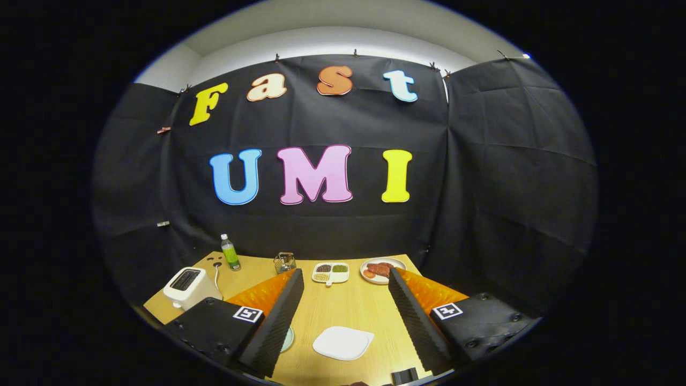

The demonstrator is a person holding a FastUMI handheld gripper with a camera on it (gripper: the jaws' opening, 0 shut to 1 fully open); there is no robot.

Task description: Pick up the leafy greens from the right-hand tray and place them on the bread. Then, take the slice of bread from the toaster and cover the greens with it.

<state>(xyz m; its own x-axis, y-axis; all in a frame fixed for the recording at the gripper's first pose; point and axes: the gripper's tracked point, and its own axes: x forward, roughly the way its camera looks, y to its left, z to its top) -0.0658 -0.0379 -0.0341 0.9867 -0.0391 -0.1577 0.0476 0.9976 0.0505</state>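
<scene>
My gripper is held high above a wooden table, its two fingers spread wide with nothing between them. A white toaster stands to the left of the left finger, its slot dark; I cannot tell whether bread is inside. Between the fingers, close to me, lies a white plate with nothing visible on it. A pale green dish peeks out from under the left finger. Leafy greens and bread cannot be made out.
At the table's far edge stand a green bottle, a small wire basket, a white divided dish of seeds or spices, and a white plate with reddish slices. A small dark object sits at the near edge.
</scene>
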